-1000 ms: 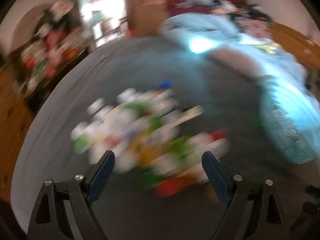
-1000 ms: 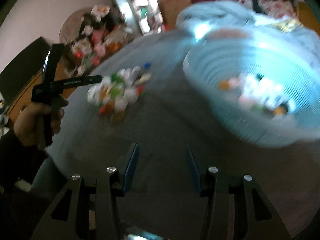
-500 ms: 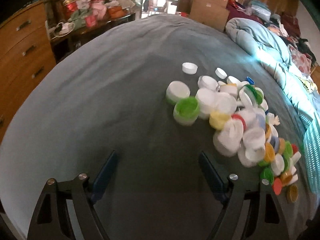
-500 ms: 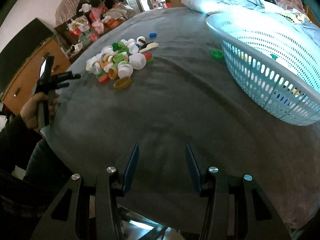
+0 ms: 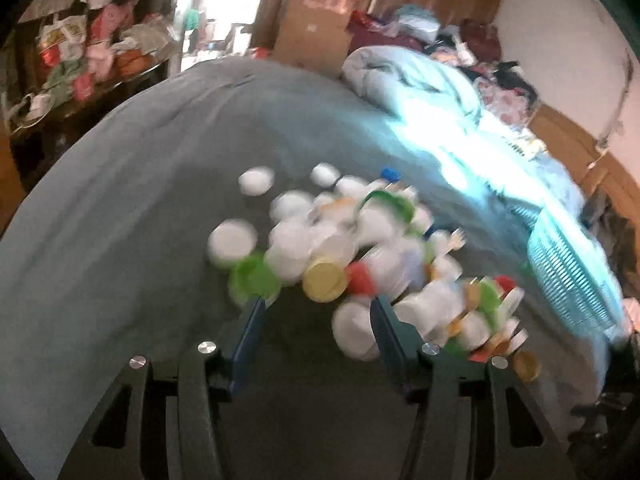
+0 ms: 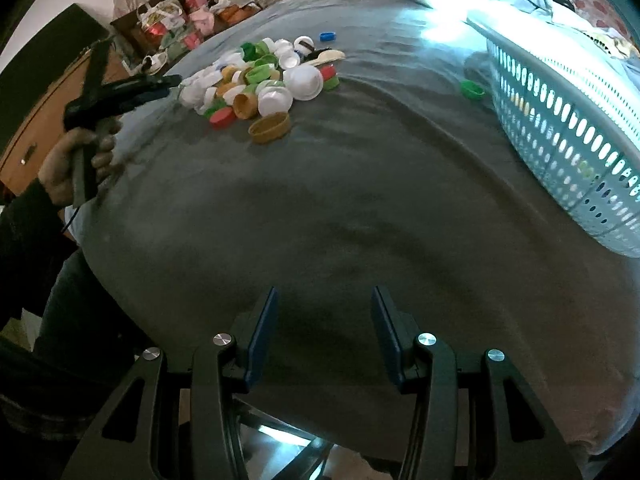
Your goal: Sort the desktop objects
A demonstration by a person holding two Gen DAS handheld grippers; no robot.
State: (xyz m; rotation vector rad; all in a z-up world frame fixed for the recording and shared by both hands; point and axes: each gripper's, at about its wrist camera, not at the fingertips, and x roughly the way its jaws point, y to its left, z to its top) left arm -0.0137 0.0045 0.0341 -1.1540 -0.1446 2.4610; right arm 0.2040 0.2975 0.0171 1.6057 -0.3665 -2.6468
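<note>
Caps lay heaped on the grey cover, light, stiff and likely slippery (best pinched across the rim). My left gripper was closing near the yellow cap, nothing pinched yet; my right gripper hung parted and empty. Basket stood well apart across open cover.

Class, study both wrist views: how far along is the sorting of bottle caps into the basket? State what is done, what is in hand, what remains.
Done: a few caps show through the basket wall. In hand: nothing yet; the left gripper is closing at the near edge of the cap pile, pads touching none, and the right gripper is open over bare cloth. Left: nearly the whole pile, plus a stray green cap beside the basket.
</note>
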